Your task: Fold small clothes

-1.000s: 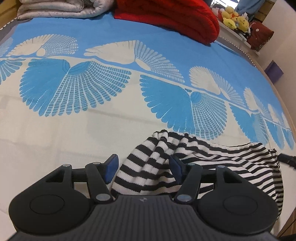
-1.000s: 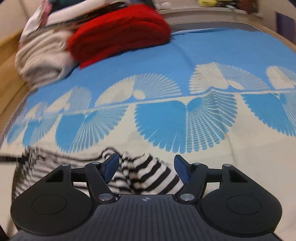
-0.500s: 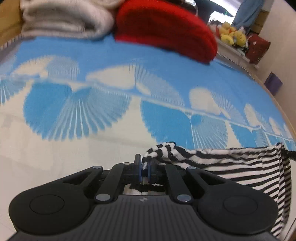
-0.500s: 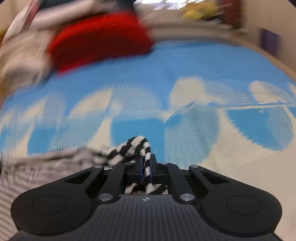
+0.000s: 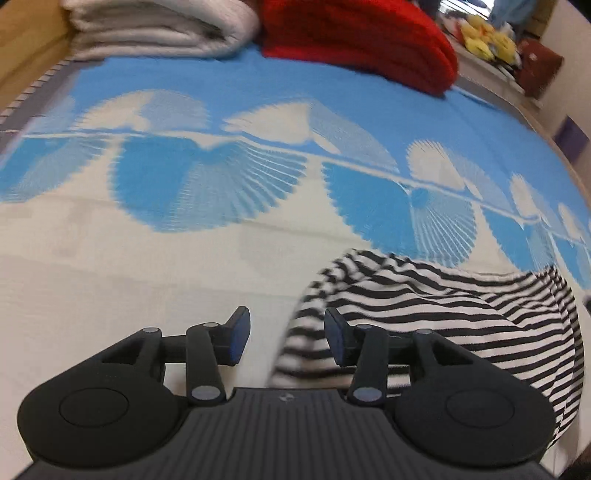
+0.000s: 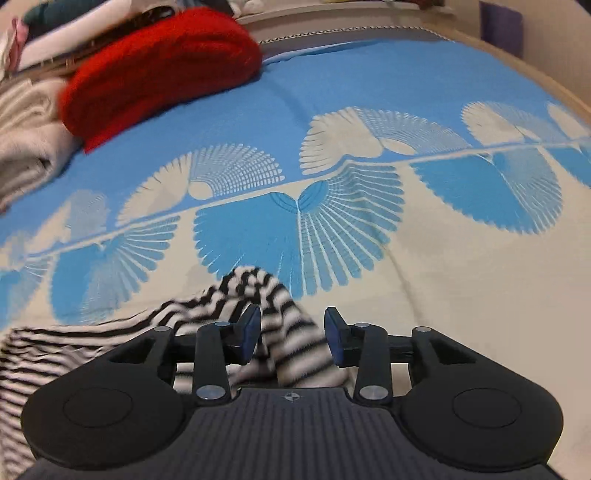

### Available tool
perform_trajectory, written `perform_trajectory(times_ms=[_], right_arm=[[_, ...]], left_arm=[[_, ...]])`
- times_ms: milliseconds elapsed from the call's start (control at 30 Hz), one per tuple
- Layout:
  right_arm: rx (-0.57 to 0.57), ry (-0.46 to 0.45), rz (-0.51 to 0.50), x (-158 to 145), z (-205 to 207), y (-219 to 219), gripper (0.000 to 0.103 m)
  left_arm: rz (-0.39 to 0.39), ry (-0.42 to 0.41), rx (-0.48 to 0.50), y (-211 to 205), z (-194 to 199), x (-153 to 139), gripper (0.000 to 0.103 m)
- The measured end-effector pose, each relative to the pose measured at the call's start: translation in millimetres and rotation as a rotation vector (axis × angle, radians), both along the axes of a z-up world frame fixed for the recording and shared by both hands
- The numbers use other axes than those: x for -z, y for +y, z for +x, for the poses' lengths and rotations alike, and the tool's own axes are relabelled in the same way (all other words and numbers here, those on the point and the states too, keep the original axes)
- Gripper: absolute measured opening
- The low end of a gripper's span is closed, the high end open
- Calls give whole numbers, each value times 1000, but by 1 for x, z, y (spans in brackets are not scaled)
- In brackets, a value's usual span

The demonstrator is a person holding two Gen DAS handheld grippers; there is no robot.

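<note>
Bedspread [image 5: 184,280] under striped garment [image 5: 461,314]

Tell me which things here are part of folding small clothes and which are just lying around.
Part of the job: striped garment, left gripper, right gripper.

Lying about: red blanket, white folded blanket, yellow soft toys, blue patterned bedspread.
</note>
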State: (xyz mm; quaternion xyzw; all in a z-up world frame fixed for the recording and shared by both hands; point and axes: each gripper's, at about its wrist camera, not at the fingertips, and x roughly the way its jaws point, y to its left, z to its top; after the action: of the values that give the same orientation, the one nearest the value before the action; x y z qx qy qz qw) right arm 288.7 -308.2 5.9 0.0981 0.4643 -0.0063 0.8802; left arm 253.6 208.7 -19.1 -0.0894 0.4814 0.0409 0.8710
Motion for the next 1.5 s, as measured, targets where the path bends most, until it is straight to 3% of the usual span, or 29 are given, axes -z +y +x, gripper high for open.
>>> perform_trajectory(times_ms=[167,233,333,433,500,633,700,733,800,900,967,1000,1067,1233,1267,1367,1400,1500], right_arm=[[8,20,99,-34,-61,-17,42],[3,26,113,-34,-85,-22,43],[25,65,116,-15,-114,-30,43],[78,177,169,18,-123,-42,43],[102,203,198,26,-125,-47,43],[62,239,167,37,-127,-41,43],[53,249,197,39,-129,-39,43],[43,249,207,40,-129,-37,43],[17,249,180,41,-128,-31,40],[-1,238,151,39,-128,-29,5],[44,167,210,26,-132,-43,4],[92,106,265,16,-136,-56,4],[107,94,254,11,-142,-66,3],[20,273,60,39,-142,-43,3],[23,275,52,39,-141,-41,4],[56,239,51,31,-141,-39,5],[67,200,20,24,-142,-36,5],[34,97,-29,9,-144,-26,12]], left_arm=[[-93,-57,0,16,-66,-37,49],[-124,-25,9,15,-91,-29,50],[-108,65,3,9,-110,6,50],[-145,199,11,10,-109,36,49],[-135,182,31,11,-106,37,50],[-175,270,28,17,-100,56,50],[-164,274,50,14,-99,59,48],[-161,271,67,12,-99,60,44],[-162,263,119,7,-102,61,0],[-106,158,96,14,-107,47,0],[-166,53,-20,38,-116,29,0],[-173,46,-40,45,-119,27,0],[-151,139,-18,45,-121,39,0],[39,308,60,23,-119,61,0],[38,298,56,22,-118,58,0],[-5,136,52,21,-118,29,10],[-37,73,60,19,-120,18,19],[-118,7,98,5,-118,8,25]])
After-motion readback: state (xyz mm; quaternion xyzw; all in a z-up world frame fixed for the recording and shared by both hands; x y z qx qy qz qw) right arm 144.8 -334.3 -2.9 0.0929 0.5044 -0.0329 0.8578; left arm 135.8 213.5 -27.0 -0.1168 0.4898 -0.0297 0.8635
